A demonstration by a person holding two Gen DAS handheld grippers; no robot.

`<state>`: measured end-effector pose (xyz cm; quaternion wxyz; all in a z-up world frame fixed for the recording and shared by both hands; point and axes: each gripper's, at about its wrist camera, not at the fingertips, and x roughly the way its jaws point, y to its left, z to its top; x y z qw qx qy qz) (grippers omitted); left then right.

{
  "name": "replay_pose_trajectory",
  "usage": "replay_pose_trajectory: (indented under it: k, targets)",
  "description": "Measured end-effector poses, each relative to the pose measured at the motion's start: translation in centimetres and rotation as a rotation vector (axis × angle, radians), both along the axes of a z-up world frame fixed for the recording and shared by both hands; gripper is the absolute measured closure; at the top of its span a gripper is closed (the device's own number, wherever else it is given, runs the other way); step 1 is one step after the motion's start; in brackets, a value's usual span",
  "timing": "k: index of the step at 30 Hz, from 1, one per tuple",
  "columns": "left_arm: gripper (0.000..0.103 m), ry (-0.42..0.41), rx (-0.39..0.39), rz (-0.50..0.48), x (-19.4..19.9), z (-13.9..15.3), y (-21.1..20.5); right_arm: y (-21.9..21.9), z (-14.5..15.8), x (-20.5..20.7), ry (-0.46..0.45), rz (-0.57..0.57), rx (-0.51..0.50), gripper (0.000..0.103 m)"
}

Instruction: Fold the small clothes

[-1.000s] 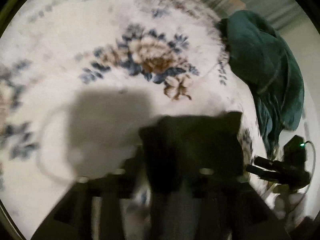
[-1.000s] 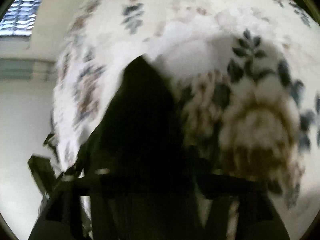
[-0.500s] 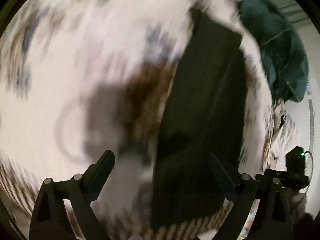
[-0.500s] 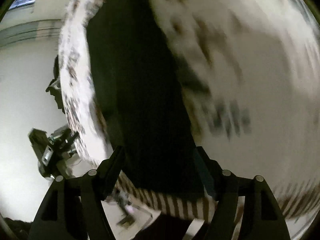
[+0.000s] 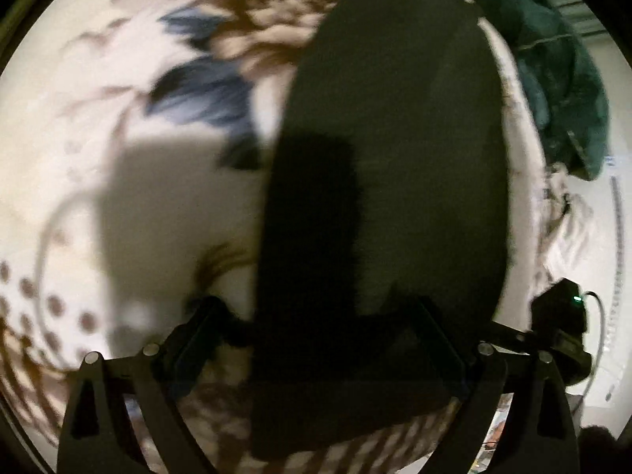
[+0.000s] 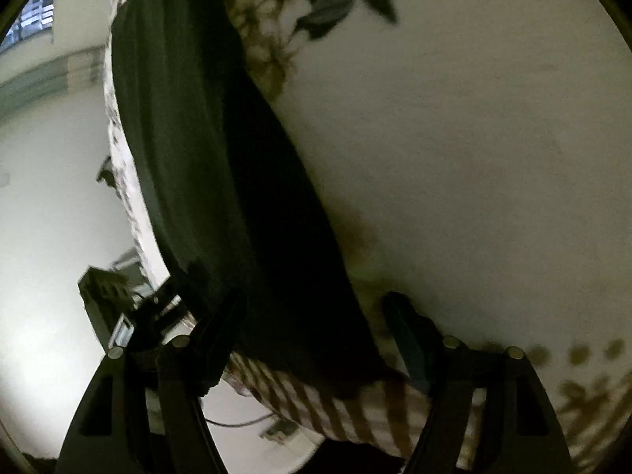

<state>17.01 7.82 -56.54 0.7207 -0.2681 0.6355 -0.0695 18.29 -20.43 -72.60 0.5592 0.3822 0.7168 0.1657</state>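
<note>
A dark, almost black small garment (image 5: 395, 181) lies flat as a long folded strip on a white floral bedspread (image 5: 130, 181). My left gripper (image 5: 316, 339) is open just above the strip's near end, fingers apart on either side, holding nothing. In the right wrist view the same garment (image 6: 221, 166) runs from the near edge away to the upper left. My right gripper (image 6: 316, 328) is open over its near end, empty. The other gripper shows at the edge of each view (image 5: 561, 328) (image 6: 114, 308).
A teal garment (image 5: 553, 71) is heaped at the far right of the bed. The bedspread's striped border (image 6: 347, 407) hangs at the near edge. Light cloth (image 5: 568, 229) lies past the right edge. Pale floor (image 6: 47, 237) lies beside the bed.
Both grippers let go of the dark garment, which was held bunched a second ago. It now lies stretched out flat. Both grippers have opened and come lower toward its near end.
</note>
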Motion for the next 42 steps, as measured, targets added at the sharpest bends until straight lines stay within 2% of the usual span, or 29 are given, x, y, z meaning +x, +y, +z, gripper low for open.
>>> replay_pose_trajectory:
  k: [1,2,3,4,5,6,9,13,18,22,24,27,30,32,34,36,37,38,39,40,41,42]
  targets:
    - [0.051,-0.009,-0.010,-0.001,-0.1,0.1,-0.2,0.2,-0.1,-0.1,-0.008,-0.018,0.014,0.027]
    - [0.074,-0.009,-0.028,-0.005,0.0,0.1,-0.5,0.3,-0.1,-0.2,-0.014,-0.028,0.025,0.027]
    - [0.088,-0.001,-0.040,-0.010,0.1,0.0,-0.7,0.6,0.1,-0.3,-0.029,-0.040,0.048,0.029]
    - [0.088,-0.010,-0.049,0.001,0.0,0.2,-0.8,1.0,0.3,-0.3,-0.043,-0.041,0.072,0.050]
    - [0.088,-0.014,-0.055,0.006,-0.3,0.1,-0.6,1.3,0.4,-0.5,-0.042,-0.036,0.074,0.063]
    - [0.088,-0.021,-0.059,0.015,-0.4,0.6,-0.5,1.7,0.4,-0.6,-0.036,-0.024,0.057,0.089]
    - [0.089,-0.035,-0.105,0.038,-1.2,1.9,0.1,2.3,1.5,-0.6,-0.046,-0.040,0.060,0.089]
    - [0.089,-0.077,-0.169,0.062,-0.3,5.2,0.1,2.0,5.0,-0.5,-0.085,-0.059,0.116,0.090]
    - [0.089,-0.182,-0.260,0.097,3.9,11.0,1.2,1.4,10.0,2.0,-0.171,-0.081,0.156,0.090]
    - [0.089,-0.249,-0.336,0.128,10.7,13.3,1.7,1.0,14.3,6.7,-0.262,-0.133,0.182,0.090]
    - [0.089,-0.274,-0.344,0.136,14.6,13.8,2.1,0.6,16.0,9.9,-0.307,-0.161,0.196,0.090]
    - [0.089,-0.290,-0.357,0.161,21.7,12.9,2.7,-0.2,17.1,17.0,-0.377,-0.185,0.178,0.090]
    - [0.087,-0.266,-0.369,0.167,30.3,9.9,3.6,0.5,16.8,26.0,-0.427,-0.204,0.112,0.090]
    - [0.080,-0.232,-0.397,0.182,33.9,7.6,4.1,0.3,15.5,31.9,-0.426,-0.235,0.077,0.090]
    - [0.040,-0.198,-0.433,0.225,37.6,5.8,4.9,0.6,13.5,37.5,-0.389,-0.243,0.058,0.087]
    - [0.036,-0.212,-0.512,0.291,39.6,5.0,6.2,0.2,12.1,41.8,-0.342,-0.272,0.056,0.086]
    - [0.035,-0.229,-0.531,0.311,40.1,5.2,6.7,-0.1,11.6,43.5,-0.342,-0.309,0.082,0.084]
    - [0.035,-0.249,-0.542,0.325,40.6,5.5,7.3,-0.1,11.5,44.5,-0.349,-0.326,0.101,0.077]
    - [0.035,-0.261,-0.529,0.313,40.9,6.0,7.4,-0.5,11.8,45.6,-0.369,-0.356,0.123,0.057]
    - [0.035,-0.279,-0.501,0.286,40.8,6.7,7.5,-0.9,12.4,46.2,-0.392,-0.382,0.141,0.042]
    - [0.035,-0.300,-0.466,0.261,40.6,7.3,7.4,-1.2,12.9,46.6,-0.408,-0.393,0.151,0.040]
    - [0.035,-0.328,-0.368,0.203,39.9,8.3,7.1,-1.5,13.9,46.7,-0.434,-0.390,0.149,0.040]
